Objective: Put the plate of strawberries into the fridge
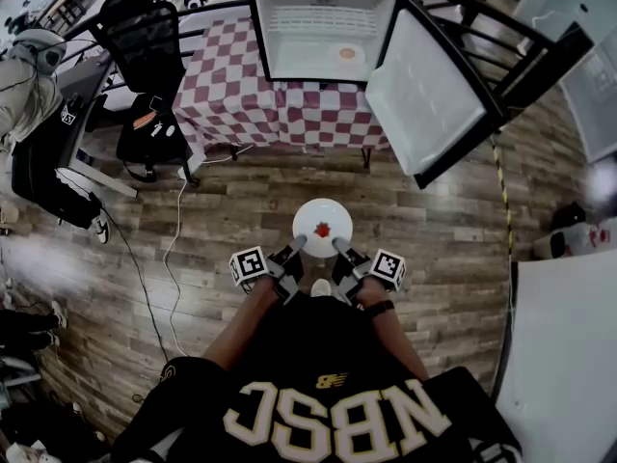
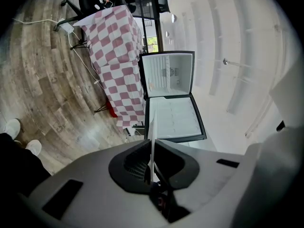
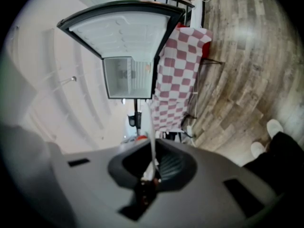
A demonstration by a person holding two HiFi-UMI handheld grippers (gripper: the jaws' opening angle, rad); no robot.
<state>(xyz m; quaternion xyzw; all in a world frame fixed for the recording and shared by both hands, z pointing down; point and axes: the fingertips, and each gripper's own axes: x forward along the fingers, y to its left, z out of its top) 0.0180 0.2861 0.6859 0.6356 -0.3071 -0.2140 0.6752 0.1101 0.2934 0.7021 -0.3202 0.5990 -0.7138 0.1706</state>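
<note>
A white plate (image 1: 322, 222) with a red strawberry (image 1: 322, 229) on it hangs above the wooden floor in front of me. My left gripper (image 1: 297, 245) is shut on the plate's near left rim, my right gripper (image 1: 339, 246) on its near right rim. In each gripper view the plate (image 2: 152, 144) (image 3: 151, 141) shows edge-on as a thin white line pinched between the jaws. The small fridge (image 1: 324, 29) stands ahead on a checkered table with its door (image 1: 424, 90) swung open to the right. An orange item (image 1: 347, 54) lies on its bottom shelf.
The red and white checkered tablecloth (image 1: 251, 95) hangs to the floor. A black chair (image 1: 145, 41) and a bag (image 1: 149, 138) stand at the left, with a white cable (image 1: 174, 239) across the floor. A white counter (image 1: 564, 355) is at my right. Black frame bars (image 1: 511, 75) surround the fridge.
</note>
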